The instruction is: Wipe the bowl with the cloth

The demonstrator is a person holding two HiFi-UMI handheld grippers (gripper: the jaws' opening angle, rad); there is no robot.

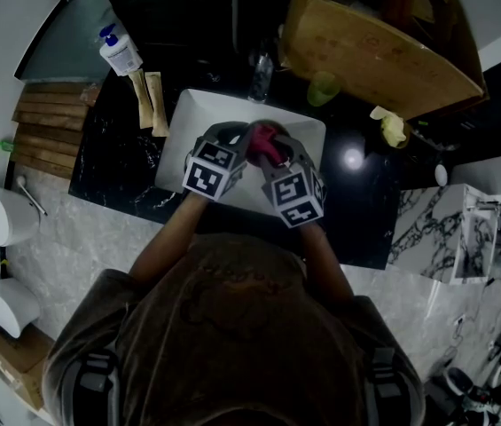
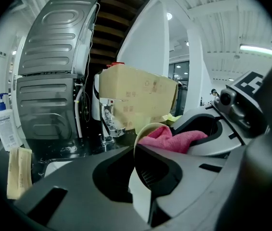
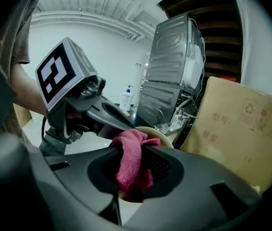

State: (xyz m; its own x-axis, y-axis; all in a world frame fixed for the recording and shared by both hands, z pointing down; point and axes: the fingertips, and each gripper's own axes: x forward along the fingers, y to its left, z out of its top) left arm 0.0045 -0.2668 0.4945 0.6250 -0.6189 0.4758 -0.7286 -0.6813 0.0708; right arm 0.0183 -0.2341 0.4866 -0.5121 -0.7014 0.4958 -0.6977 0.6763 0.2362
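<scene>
Head view dim; gripper views brighter, fisheye edges.

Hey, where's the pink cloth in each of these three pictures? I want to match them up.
Head view: pink cloth just above centre, over the white sink.
Left gripper view: right of centre, bunched in the bowl that the left claw grips.
Right gripper view: lower centre, clamped in the right claw.
Shared landmark: the cardboard box.
</scene>
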